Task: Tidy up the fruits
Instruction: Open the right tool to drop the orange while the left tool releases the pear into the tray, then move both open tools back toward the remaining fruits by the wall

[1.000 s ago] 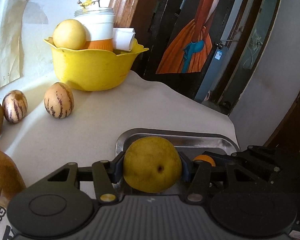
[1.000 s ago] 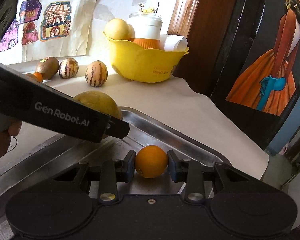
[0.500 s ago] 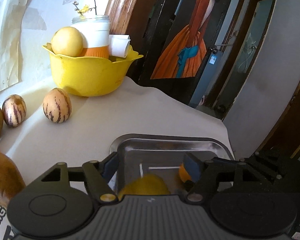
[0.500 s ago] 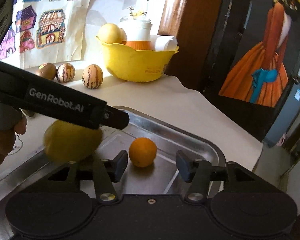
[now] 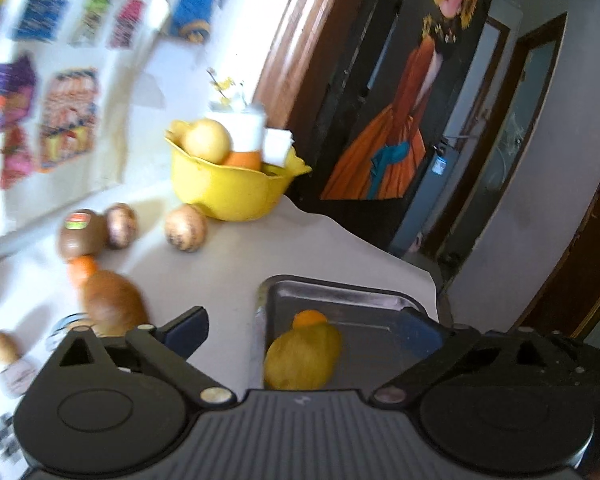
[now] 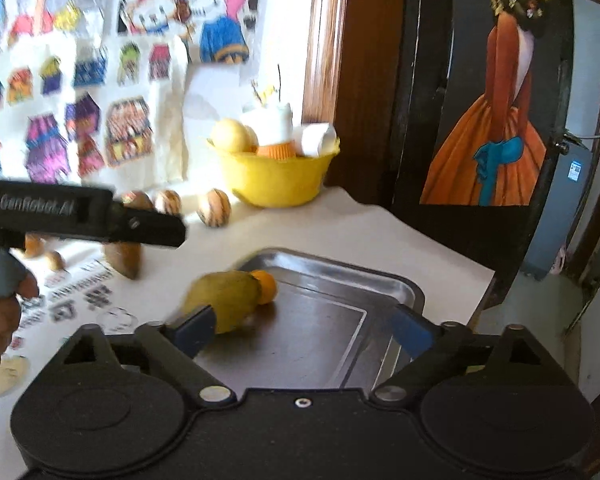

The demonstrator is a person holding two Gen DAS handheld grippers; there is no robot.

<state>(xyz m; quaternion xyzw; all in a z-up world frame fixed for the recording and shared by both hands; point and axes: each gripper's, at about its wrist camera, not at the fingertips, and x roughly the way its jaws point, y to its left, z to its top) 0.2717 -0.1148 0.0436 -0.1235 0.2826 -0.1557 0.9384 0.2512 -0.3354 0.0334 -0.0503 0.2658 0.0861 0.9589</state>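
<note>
A yellow-green pear (image 5: 302,356) and a small orange (image 5: 309,317) lie together at the left side of a metal tray (image 5: 364,300); both also show in the right wrist view, the pear (image 6: 224,300) beside the orange (image 6: 265,286) in the tray (image 6: 356,280). My left gripper (image 5: 304,328) is open and empty, raised above the tray. My right gripper (image 6: 302,330) is open and empty, also raised above it. The left gripper's body (image 6: 80,216) crosses the left of the right wrist view.
A yellow bowl (image 5: 228,192) with a pale fruit, a jar and paper stands at the back by the wall. Two striped melons (image 5: 186,227), a kiwi (image 5: 80,234), a brown fruit (image 5: 110,304) and a small orange (image 5: 82,268) lie left of the tray. The table edge runs right of the tray.
Both grippers opened and let go: the pear and the orange now rest in the tray. Both grippers have lifted up and back, so the tray looks smaller and farther.
</note>
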